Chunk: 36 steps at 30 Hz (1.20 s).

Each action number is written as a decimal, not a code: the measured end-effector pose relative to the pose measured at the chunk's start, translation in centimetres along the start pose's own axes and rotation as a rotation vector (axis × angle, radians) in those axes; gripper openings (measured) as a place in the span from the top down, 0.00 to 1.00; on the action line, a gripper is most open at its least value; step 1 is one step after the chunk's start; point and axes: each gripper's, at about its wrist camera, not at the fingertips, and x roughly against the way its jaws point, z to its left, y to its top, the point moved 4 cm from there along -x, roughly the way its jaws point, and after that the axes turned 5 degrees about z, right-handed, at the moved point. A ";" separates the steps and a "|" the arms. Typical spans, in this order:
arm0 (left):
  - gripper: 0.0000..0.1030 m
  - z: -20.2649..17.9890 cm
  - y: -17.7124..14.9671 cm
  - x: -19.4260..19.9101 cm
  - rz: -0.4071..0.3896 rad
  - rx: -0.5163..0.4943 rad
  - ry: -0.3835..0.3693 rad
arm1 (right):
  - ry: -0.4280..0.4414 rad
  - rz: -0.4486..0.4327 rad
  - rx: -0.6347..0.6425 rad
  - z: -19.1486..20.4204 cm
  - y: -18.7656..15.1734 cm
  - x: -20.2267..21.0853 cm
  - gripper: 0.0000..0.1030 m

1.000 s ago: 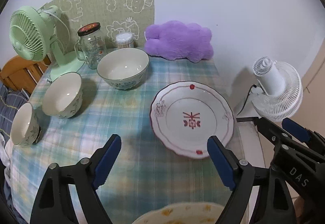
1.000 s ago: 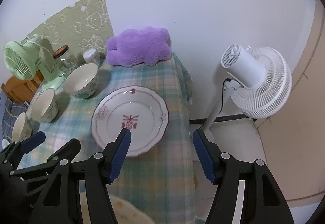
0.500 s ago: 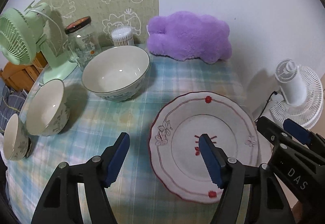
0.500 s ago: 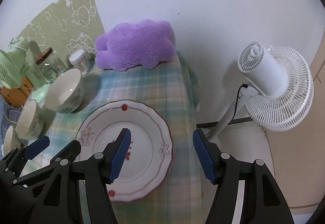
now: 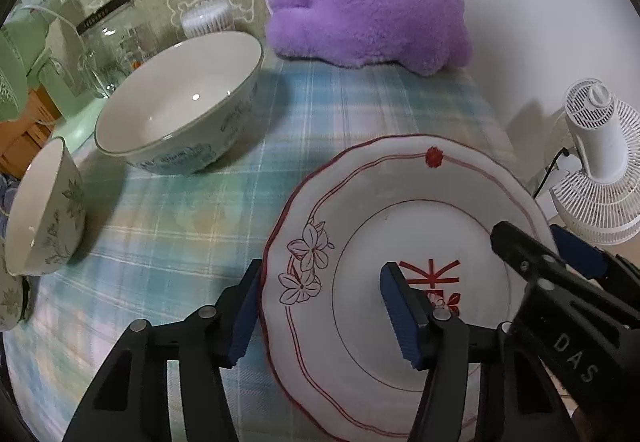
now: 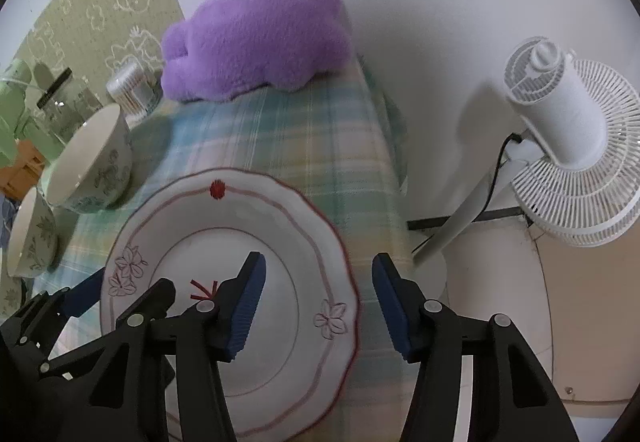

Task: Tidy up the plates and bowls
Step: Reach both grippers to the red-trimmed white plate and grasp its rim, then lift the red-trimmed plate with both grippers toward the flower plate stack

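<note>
A white plate with red trim point(image 5: 360, 201) point(image 6: 248, 201) lies on the plaid tablecloth near the table's right edge. My left gripper point(image 5: 324, 306) is open, its jaws on either side of the plate's left rim. My right gripper point(image 6: 318, 302) is open, its jaws on either side of the plate's right rim. A large bowl point(image 5: 180, 105) point(image 6: 92, 165) stands behind and to the left of the plate. A medium bowl point(image 5: 44, 209) point(image 6: 32, 238) stands to its left, and a small bowl point(image 5: 8, 302) shows at the left edge.
A purple plush point(image 5: 368, 13) point(image 6: 256, 37) lies at the table's back by the wall. A glass jar point(image 5: 104, 49), a cotton swab tub point(image 5: 208, 17) and a green fan point(image 5: 24, 53) stand at the back left. A white floor fan point(image 6: 568, 145) stands right of the table.
Both grippers have moved forward and down to the plate. Their open jaws now straddle its left and right rims. The plate and bowls have not moved.
</note>
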 end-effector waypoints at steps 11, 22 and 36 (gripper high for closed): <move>0.55 1.2 -0.5 0.5 -0.002 -0.009 0.009 | -0.027 0.037 -0.006 0.9 -0.7 -0.3 0.48; 0.55 4.4 -5.3 2.3 0.098 0.012 -0.013 | 0.033 0.149 0.020 3.2 -5.2 1.7 0.48; 0.52 4.1 -6.4 2.5 0.080 0.026 0.003 | -0.026 0.147 0.052 4.4 -6.3 1.2 0.47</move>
